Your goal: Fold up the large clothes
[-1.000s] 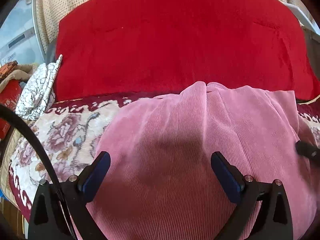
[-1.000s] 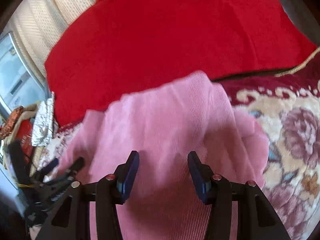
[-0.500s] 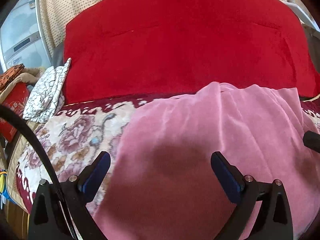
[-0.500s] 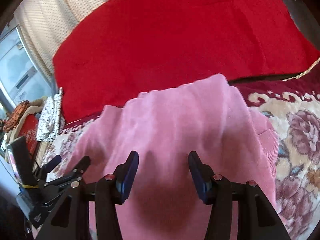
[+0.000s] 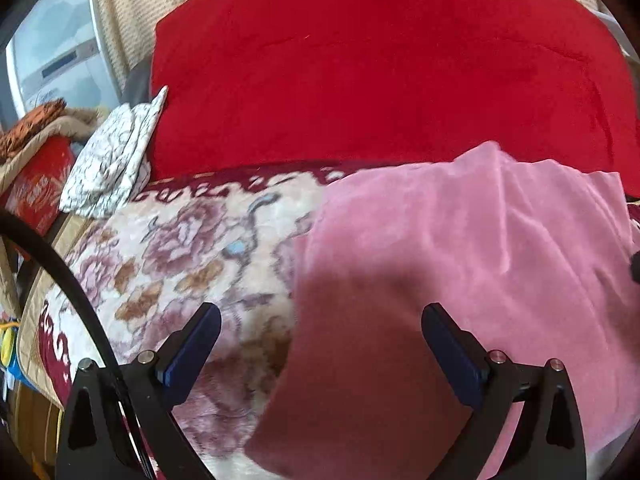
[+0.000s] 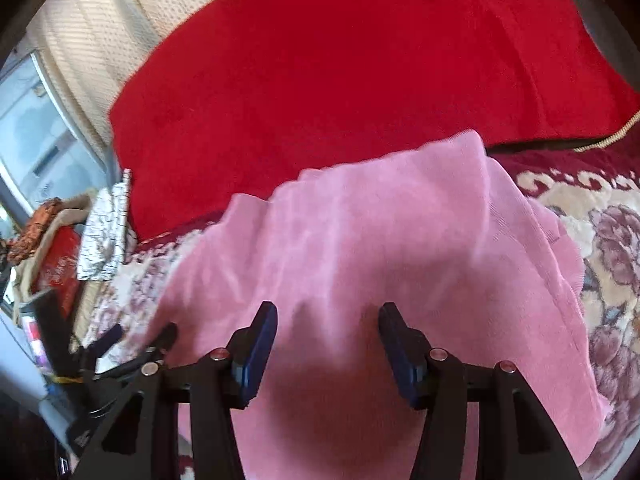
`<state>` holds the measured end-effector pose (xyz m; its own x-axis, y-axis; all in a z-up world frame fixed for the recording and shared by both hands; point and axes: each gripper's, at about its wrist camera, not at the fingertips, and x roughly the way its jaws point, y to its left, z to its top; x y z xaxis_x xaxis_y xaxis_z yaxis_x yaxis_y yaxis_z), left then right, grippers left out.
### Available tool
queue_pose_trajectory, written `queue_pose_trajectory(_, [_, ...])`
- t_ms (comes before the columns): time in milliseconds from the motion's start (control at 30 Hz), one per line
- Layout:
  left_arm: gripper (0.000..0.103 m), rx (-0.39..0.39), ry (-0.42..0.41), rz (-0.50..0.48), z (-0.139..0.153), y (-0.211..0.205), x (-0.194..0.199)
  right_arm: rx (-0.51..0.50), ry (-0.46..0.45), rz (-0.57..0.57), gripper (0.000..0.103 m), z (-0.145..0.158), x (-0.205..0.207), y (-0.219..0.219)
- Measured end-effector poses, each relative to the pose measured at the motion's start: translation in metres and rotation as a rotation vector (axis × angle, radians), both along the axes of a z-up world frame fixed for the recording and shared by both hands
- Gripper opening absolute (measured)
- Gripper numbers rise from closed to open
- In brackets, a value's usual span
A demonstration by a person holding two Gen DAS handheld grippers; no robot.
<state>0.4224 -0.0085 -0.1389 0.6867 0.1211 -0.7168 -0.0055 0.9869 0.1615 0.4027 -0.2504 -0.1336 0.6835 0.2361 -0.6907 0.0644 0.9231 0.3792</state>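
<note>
Hovering over the pink garment [image 5: 460, 280], the left gripper [image 5: 320, 344] had its blue pads spread wide, nothing between them, the cloth's left edge running down the lower middle of that frame. In the right wrist view the right gripper [image 6: 328, 340] stood about half spread above the same pink fabric, pinching nothing, its jaws wide enough, I judge, to take a fresh edge for the next fold. The garment lay bunched on the floral blanket [image 5: 180, 248], its far edge against the red cushion [image 5: 380, 80] filling the upper frame; a patterned white cloth [image 5: 112, 160] sat at the left. Compared with a second before, both views had pulled back: more blanket showed at lower left, and the pink cloth sat further right and lower in the left view.
</note>
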Motion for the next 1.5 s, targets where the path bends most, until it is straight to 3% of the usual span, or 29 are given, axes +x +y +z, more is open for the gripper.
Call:
queue_pose_trajectory(133, [0.100,0.012,0.031,0.025,-0.010,0.011,0.005,-0.020,-0.025,0.030,0.057,0.002,-0.007,0.018])
queue_pose_trajectory(267, [0.101,-0.029,0.064,0.029,-0.016,0.019,0.011,-0.046,0.056,0.056,0.058,-0.021,0.005,0.030])
queue_pose_trajectory(333, [0.101,-0.037,0.074,0.030,-0.017,0.019,0.012,-0.069,0.039,0.064,0.057,-0.020,0.003,0.031])
queue_pose_trajectory(533, [0.100,-0.076,0.049,0.056,0.000,0.033,0.010,0.016,0.007,0.046,0.058,-0.007,-0.001,0.015])
queue_pose_trajectory(633, [0.101,-0.146,0.037,0.085,0.010,0.052,0.002,-0.033,-0.057,0.001,0.058,0.007,-0.010,0.002])
queue_pose_trajectory(700, [0.101,-0.206,0.042,0.115,0.014,0.067,-0.004,-0.035,-0.052,-0.017,0.058,0.008,-0.010,-0.008])
queue_pose_trajectory(867, [0.100,-0.328,0.057,0.160,0.015,0.089,-0.025,0.030,0.130,-0.022,0.057,-0.031,0.008,-0.030])
queue_pose_trajectory(1000, [0.100,-0.392,0.086,0.153,0.005,0.086,-0.052,0.066,0.125,-0.019,0.057,-0.034,0.010,-0.039])
queue_pose_trajectory(1167, [0.100,-0.648,0.190,0.091,-0.021,0.070,-0.078,0.077,0.118,-0.022,0.057,-0.036,0.006,-0.048])
queue_pose_trajectory(1233, [0.100,-0.669,0.204,0.091,-0.028,0.061,-0.076,0.065,0.111,-0.019,0.058,-0.036,0.005,-0.047])
queue_pose_trajectory(1333, [0.100,-0.669,0.166,0.095,-0.029,0.057,-0.069,0.059,0.102,-0.011,0.058,-0.037,0.006,-0.044])
queue_pose_trajectory(1500, [0.100,-0.748,0.089,0.112,-0.033,0.065,-0.045,0.077,0.094,-0.008,0.058,-0.038,0.001,-0.047])
